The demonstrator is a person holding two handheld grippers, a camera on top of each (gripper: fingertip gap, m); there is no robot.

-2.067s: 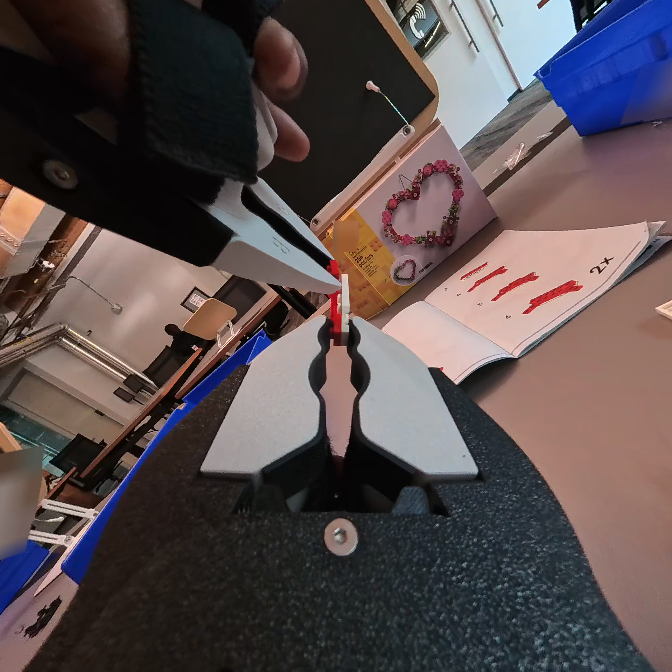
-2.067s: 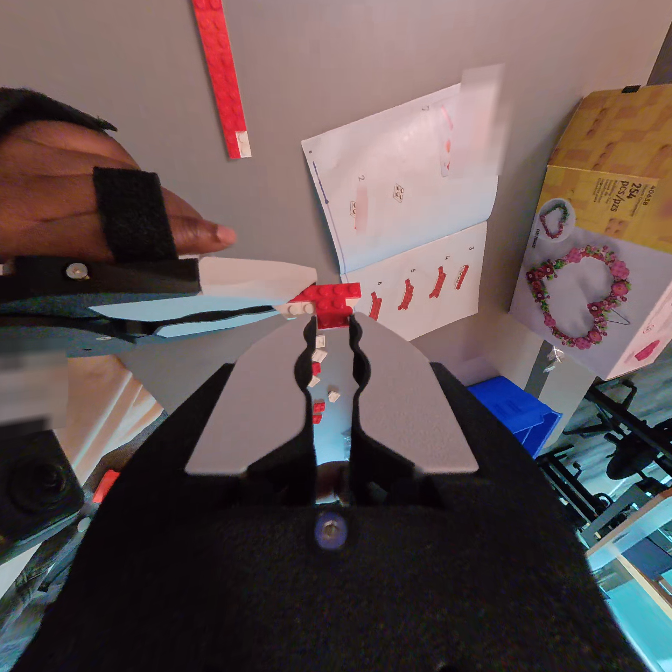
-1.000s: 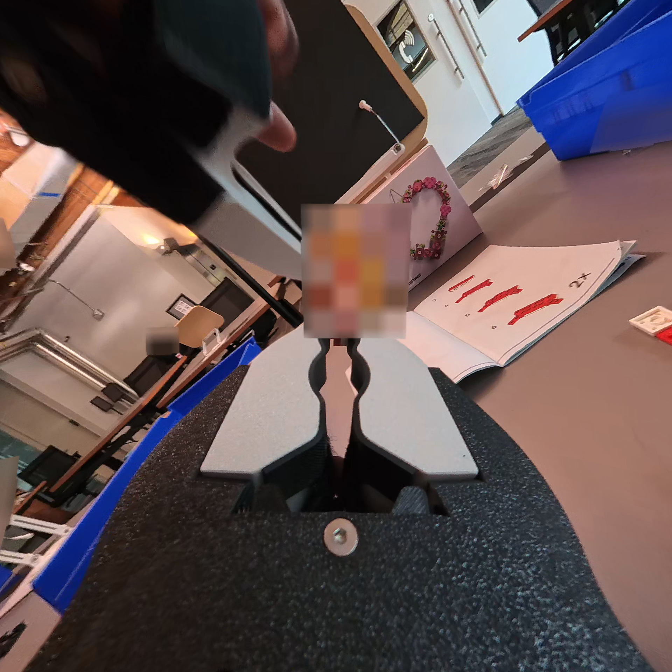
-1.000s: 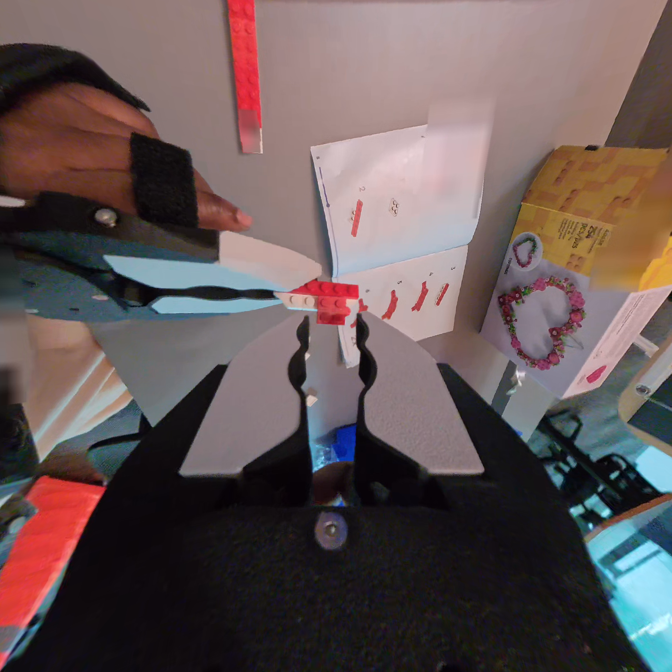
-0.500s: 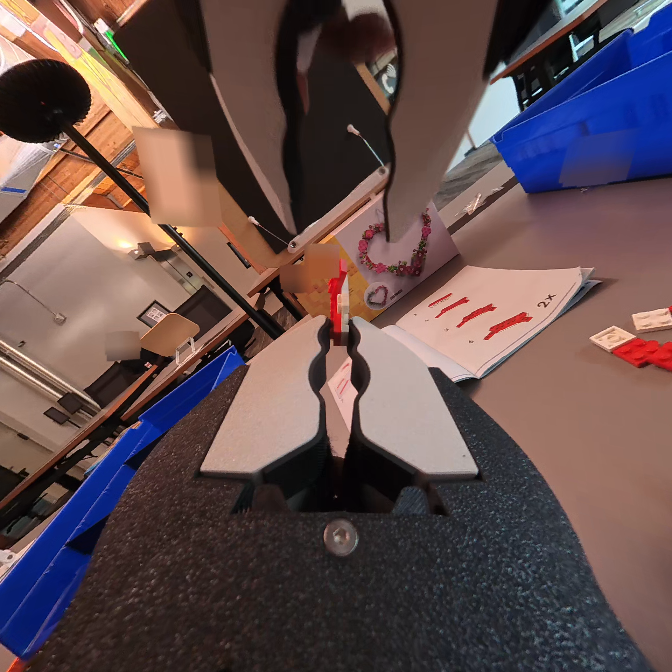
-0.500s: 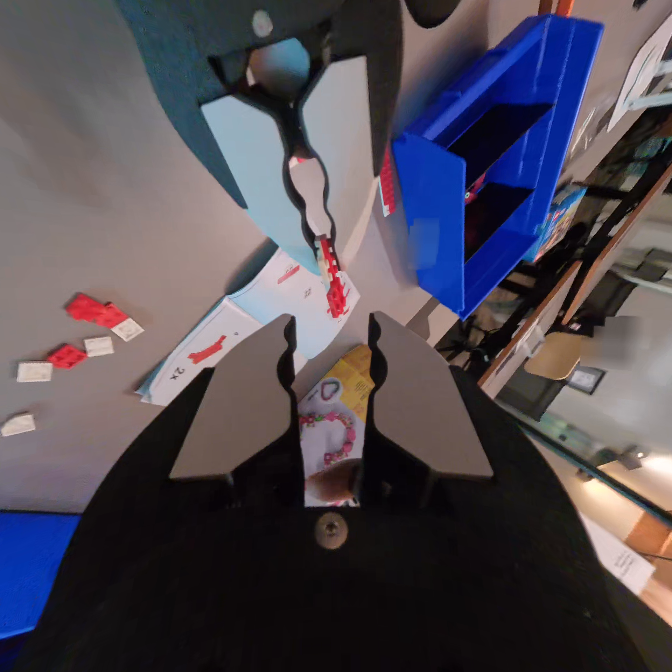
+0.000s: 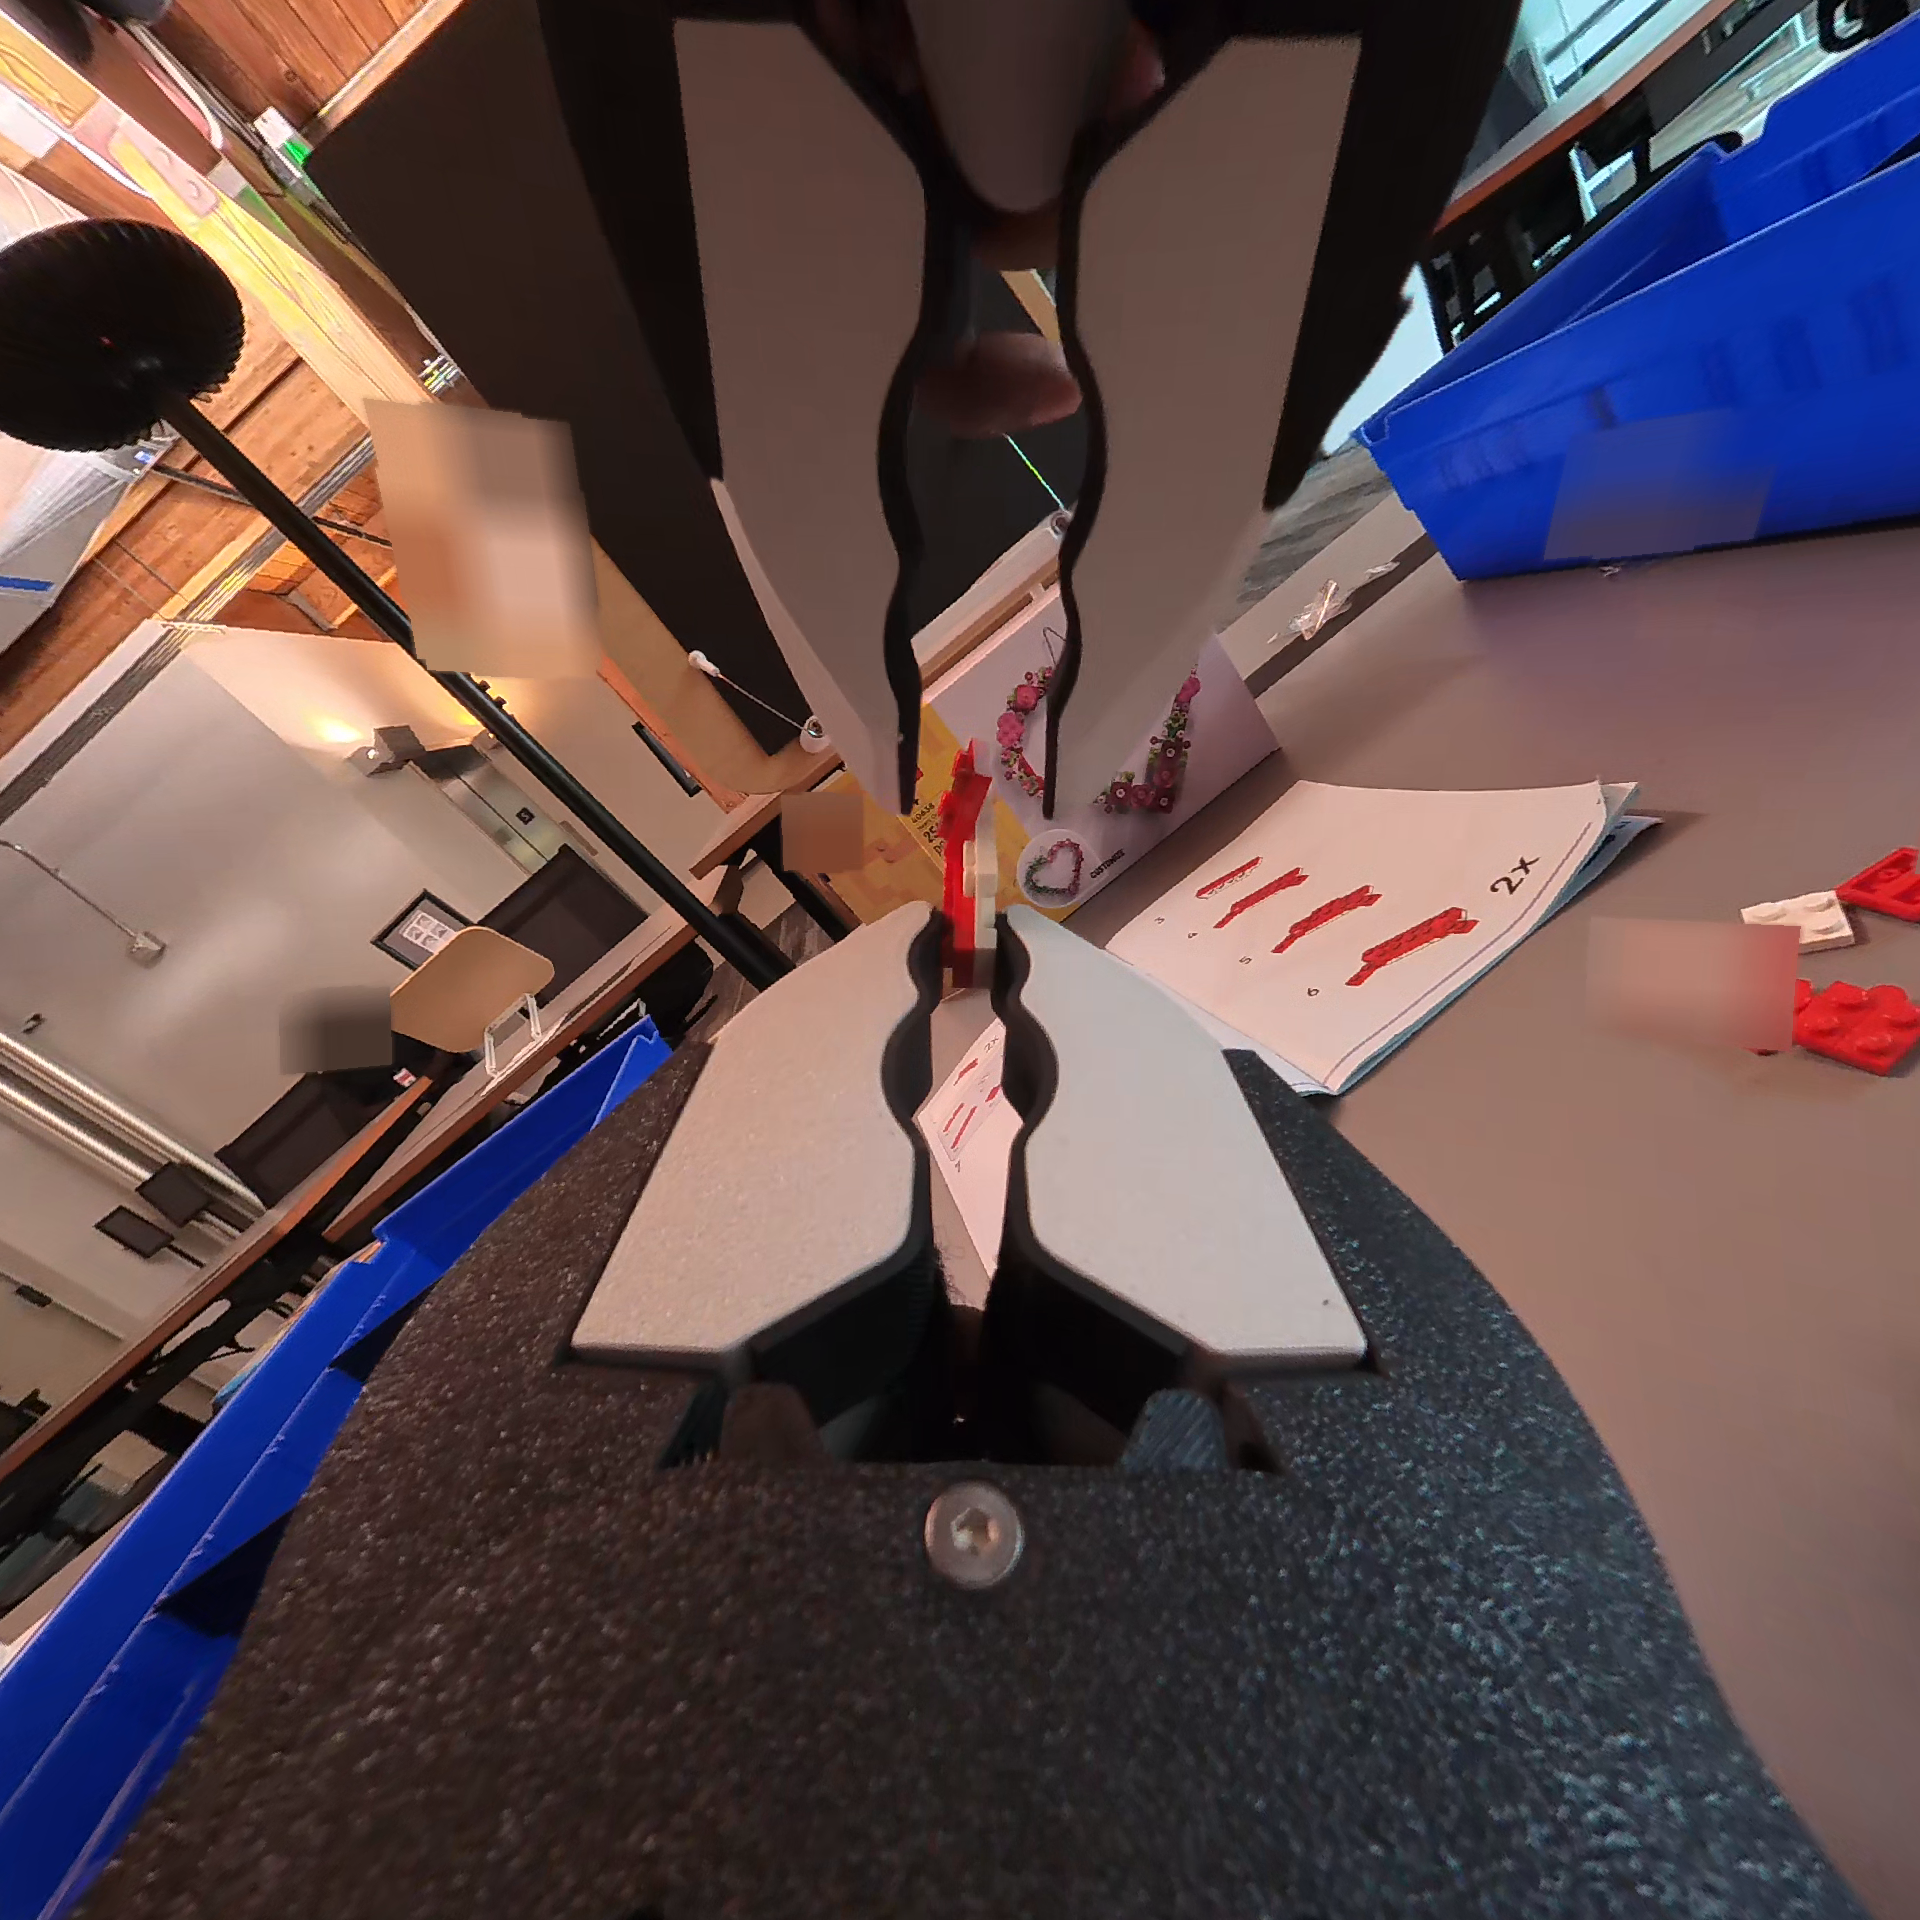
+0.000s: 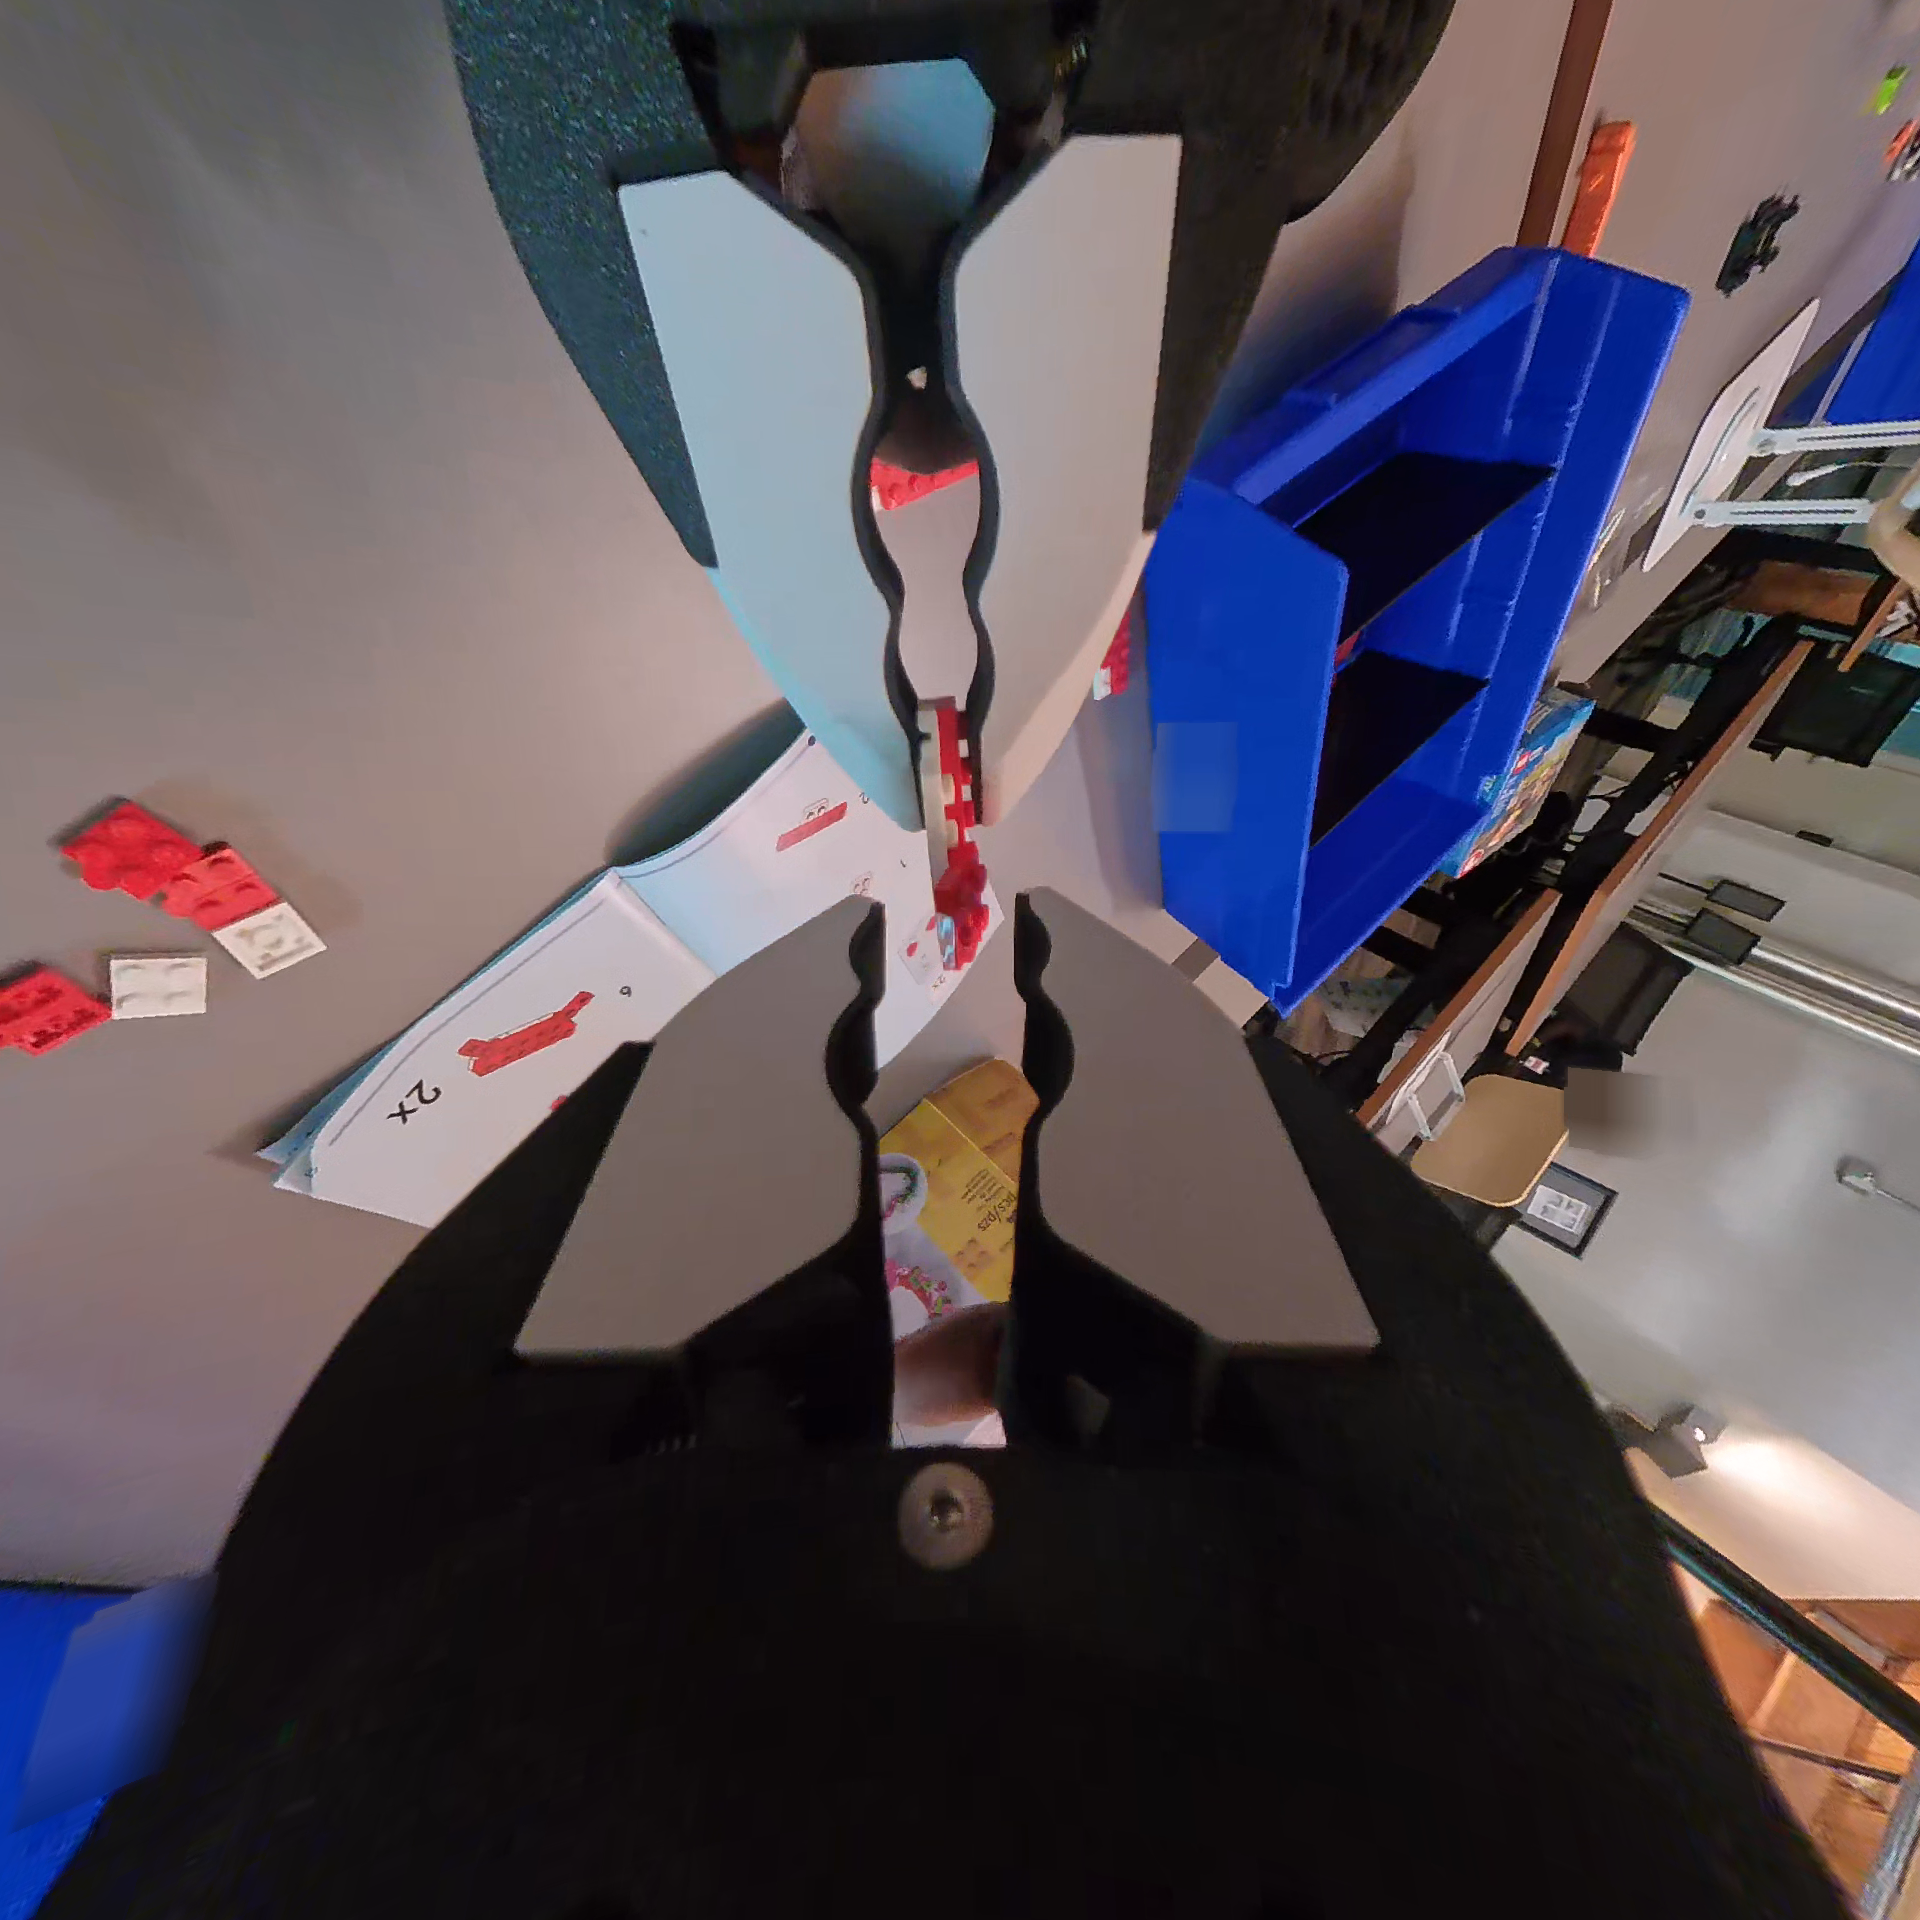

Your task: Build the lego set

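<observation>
The left gripper (image 7: 968, 920) is clamped on a small red-and-white brick stack (image 7: 964, 883), pinching its lower end between the fingertips so that the rest juts out beyond them, held up in the air above the grey table (image 7: 1558, 1195). The right gripper (image 8: 948, 906) faces it nose to nose, its jaws parted and holding nothing, its tips just short of the stack's free end. In the right wrist view the stack (image 8: 954, 831) runs lengthwise straight away from that gripper, red end nearest, white pieces farther back inside the left gripper's (image 8: 951, 805) fingers. In the left wrist view the right gripper (image 7: 977, 805) comes down from above, and the stack's top appears to lie in the gap between its tips; whether a finger touches it cannot be told. So the stack's long axis lines up with both grippers, and the free end points at the right one, which is the nearer free tool. The coming move looks like a closing or pressing on that free end while the left holds firm; any sideways offset would lever the pieces apart. Below lie the open booklet (image 8: 582, 997), loose red and white plates (image 8: 166, 904) to its left in the right wrist view, the set's box (image 7: 1132, 748) and a blue bin (image 8: 1382, 603) farther off.
</observation>
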